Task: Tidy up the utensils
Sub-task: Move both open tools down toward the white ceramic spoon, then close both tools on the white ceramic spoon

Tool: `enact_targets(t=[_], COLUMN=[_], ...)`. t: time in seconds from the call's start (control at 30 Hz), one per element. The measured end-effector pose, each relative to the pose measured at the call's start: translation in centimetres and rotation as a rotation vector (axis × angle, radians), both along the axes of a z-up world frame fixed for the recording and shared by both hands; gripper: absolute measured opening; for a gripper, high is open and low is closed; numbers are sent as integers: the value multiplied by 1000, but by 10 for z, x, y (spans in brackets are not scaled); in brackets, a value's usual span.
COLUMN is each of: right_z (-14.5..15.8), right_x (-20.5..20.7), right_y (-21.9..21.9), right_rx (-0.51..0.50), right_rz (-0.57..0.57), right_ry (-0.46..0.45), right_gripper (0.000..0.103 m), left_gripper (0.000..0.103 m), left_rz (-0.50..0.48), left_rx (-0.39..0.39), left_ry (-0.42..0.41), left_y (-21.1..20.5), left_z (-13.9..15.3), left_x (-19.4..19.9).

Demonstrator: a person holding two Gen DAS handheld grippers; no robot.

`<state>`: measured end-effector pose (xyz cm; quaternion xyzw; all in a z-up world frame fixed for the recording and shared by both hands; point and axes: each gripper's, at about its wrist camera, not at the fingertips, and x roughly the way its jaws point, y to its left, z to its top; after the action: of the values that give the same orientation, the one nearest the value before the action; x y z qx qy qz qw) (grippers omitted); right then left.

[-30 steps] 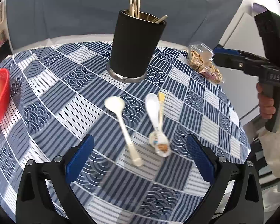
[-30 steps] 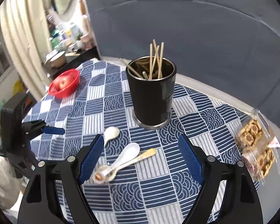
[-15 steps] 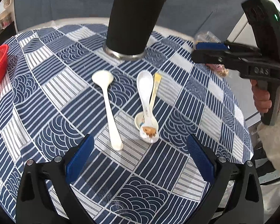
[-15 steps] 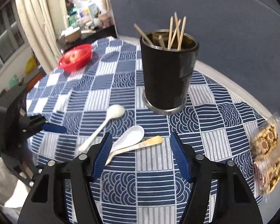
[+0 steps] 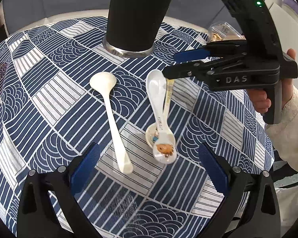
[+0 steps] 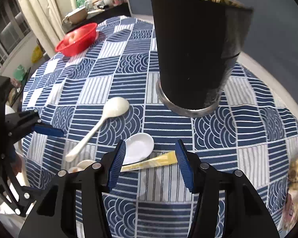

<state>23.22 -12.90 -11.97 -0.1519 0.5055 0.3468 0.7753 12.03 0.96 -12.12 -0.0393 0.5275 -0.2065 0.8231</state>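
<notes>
Now the right gripper point(image 6: 151, 162) is lower, fingers half open around the yellow spoon point(image 6: 149, 161), holding nothing. Left gripper point(image 5: 149, 164) hangs wide open and empty. Closing could bump the white spoon point(image 6: 137, 148) touching it.

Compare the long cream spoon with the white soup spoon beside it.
The cream spoon is slim with a small oval bowl; the white spoon is broader, with a short printed handle. The cream spoon lies alone; the white spoon overlaps another spoon and touches a yellow utensil. Both rest on the cloth, bowls toward the black cup.

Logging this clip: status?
Both grippers, left and right, open, empty. Right straddles yellow-handled spoon beside white ceramic spoon. Black cylindrical holder unobstructed.
</notes>
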Motion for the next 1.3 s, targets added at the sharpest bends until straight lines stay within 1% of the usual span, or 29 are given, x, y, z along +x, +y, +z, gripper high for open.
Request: enact_targets(t=[0.1, 0.13, 0.23, 0.3, 0.33, 0.37, 0.47, 0.53, 0.6, 0.63, 0.7, 0.73, 0.77, 0.83, 0.87, 0.93, 0.97, 1.0, 1.03, 1.07, 1.17, 1.3], right_z=[-8, -11, -20, -23, -24, -25, -23, -20, -15, -12, -6, -2, -1, 4, 5, 10, 13, 14, 16, 19, 28, 45], right_x=[9, 12, 19, 22, 22, 22, 20, 19, 15, 14, 12, 12, 11, 11, 12, 9, 7, 4, 1, -1, -6, -12], right_y=[2, 2, 4, 3, 3, 3, 4, 3, 3, 4, 2, 2, 2, 2, 2, 6, 9, 12, 15, 17, 19, 17], right_rx=[8, 13, 21, 42, 68, 73, 88, 106, 104, 110, 146, 179, 191, 217, 223, 232, 229, 221, 210, 210, 215, 226], right_rz=[-1, 0, 2, -2, 4, 3, -16, -33, -32, -35, -47, -53, -55, -67, -73, -70, -57, -48, -41, -37, -37, -37], right_ry=[24, 40, 76, 95, 121, 124, 119, 132, 117, 117, 130, 144, 145, 156, 160, 159, 153, 143, 131, 128, 108, 76], right_gripper=[42, 38, 36, 25, 13, 7, 6, 5, 5, 5, 5, 5, 5, 5, 5, 5, 5, 5, 5, 5, 5, 5], left_gripper=[97, 97, 97, 97, 97, 97, 97, 97, 95, 93, 81, 79, 77, 77, 75, 63, 49, 37, 31, 22, 21, 21], left_rz=[-4, -6, -21, -25, -21, -16, -11, -15, 4, 10, 30, 42, 49, 41, 42, 38, 40, 39, 31, 25, 7, -7], left_rx=[-9, -11, -1, -1, -3, -4, -11, 8, 51, 53, 45, 60, 77, 60, 52, 49, 61, 65, 65, 67, 91, 97], left_ry=[14, 19, 34, 44, 46, 45, 47, 35, 11, 8, 4, -4, -8, 4, 2, -7, -8, -4, 5, 9, -17, -43], left_y=[-1, -1, -4, -5, -5, -5, -6, -8, -8, -7, -4, -2, -1, 2, 2, 2, 2, 2, 3, 3, 2, 3], left_z=[-3, -3, -7, -10, -11, -11, -11, -12, -12, -13, -13, -14, -15, -16, -15, -15, -16, -16, -16, -16, -6, 9], left_x=[6, 8, 14, 17, 18, 18, 18, 18, 16, 15, 15, 16, 16, 14, 13, 12, 12, 12, 13, 13, 8, 4])
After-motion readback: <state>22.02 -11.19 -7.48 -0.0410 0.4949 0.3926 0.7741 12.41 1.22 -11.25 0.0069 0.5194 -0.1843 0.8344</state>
